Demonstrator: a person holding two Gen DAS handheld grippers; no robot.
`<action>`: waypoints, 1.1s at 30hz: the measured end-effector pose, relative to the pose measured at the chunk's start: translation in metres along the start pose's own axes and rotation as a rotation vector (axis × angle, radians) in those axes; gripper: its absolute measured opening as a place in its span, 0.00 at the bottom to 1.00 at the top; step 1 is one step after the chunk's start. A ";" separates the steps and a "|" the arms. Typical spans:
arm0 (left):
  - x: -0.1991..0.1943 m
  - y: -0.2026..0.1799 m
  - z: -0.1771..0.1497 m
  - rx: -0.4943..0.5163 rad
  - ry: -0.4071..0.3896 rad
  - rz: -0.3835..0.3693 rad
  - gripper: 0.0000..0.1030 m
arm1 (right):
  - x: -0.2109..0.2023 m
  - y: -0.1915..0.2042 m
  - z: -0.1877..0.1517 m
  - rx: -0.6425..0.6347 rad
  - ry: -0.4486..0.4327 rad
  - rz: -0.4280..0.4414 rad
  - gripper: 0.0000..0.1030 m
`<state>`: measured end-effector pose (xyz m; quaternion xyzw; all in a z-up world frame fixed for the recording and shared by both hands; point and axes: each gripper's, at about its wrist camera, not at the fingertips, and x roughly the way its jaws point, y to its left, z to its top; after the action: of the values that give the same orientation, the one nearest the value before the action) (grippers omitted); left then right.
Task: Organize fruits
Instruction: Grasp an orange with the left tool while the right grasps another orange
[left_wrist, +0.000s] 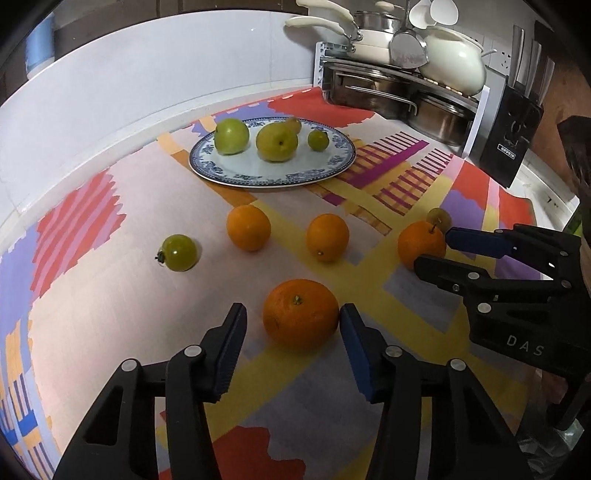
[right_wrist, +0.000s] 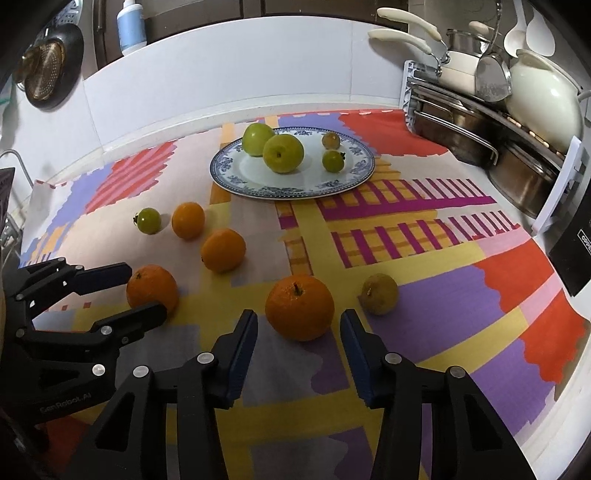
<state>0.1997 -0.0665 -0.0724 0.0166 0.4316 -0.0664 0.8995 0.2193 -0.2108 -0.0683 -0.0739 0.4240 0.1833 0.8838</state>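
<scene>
Both grippers straddle fruit on the patterned cloth (right_wrist: 424, 302). The left gripper (left_wrist: 291, 325) brackets one orange (left_wrist: 300, 313), the right gripper (right_wrist: 299, 332) another orange (right_wrist: 299, 307); fingers open, seemingly not clamped. Next, probably: squeeze, lift, carry toward the plate (right_wrist: 236, 181).

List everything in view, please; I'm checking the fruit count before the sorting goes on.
oranges: four, orange, on the cloth in front of the plate
large green fruits: two, green, on the plate
small green fruits: two, green, one on the plate, one on the cloth at left
brownish fruit: one, plate's back
yellowish fruit: one, cloth, right
plate: one, blue-and-white, far middle
cloth: one, multicoloured, covering the counter
pots: several, cream and steel, back right
left gripper, right gripper: black, blue pads, each open around an orange
</scene>
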 end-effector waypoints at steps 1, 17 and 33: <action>0.000 0.000 0.000 -0.004 0.003 -0.005 0.47 | 0.000 0.000 0.001 -0.001 0.003 0.003 0.46; -0.003 -0.002 0.004 -0.014 0.007 -0.002 0.41 | 0.006 0.000 0.007 -0.041 0.021 0.024 0.39; -0.009 0.008 0.055 0.027 -0.058 0.001 0.41 | 0.010 -0.008 0.047 -0.028 0.030 0.081 0.23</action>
<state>0.2378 -0.0624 -0.0311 0.0269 0.4042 -0.0721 0.9114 0.2624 -0.2023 -0.0469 -0.0717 0.4372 0.2238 0.8681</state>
